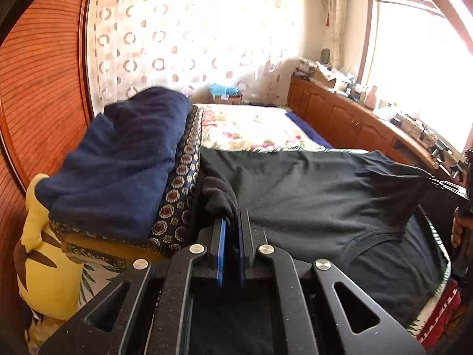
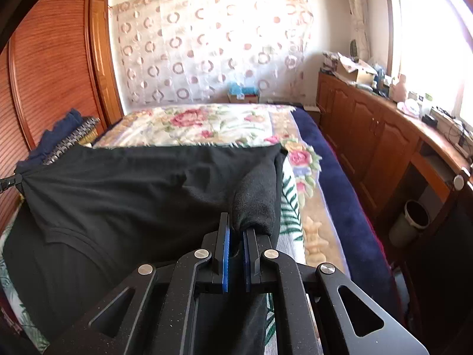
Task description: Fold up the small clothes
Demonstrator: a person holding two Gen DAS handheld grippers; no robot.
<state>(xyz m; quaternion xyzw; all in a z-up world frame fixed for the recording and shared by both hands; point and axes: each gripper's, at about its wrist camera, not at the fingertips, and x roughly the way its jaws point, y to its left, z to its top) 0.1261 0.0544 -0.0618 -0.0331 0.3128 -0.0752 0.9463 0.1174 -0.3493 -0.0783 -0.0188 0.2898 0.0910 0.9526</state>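
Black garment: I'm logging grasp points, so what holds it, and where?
Both grippers, left and right, pinch the black garment by bunched fabric at opposite side edges.

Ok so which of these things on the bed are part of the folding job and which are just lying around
Part of the job:
- black garment, spread on the bed, pinched at two edges
- left tool, shut on its fabric
- right tool, shut on its fabric

Just lying about:
- navy blanket on a patterned cushion
- yellow pillow
- floral bedspread
- waste bin beside the cabinets
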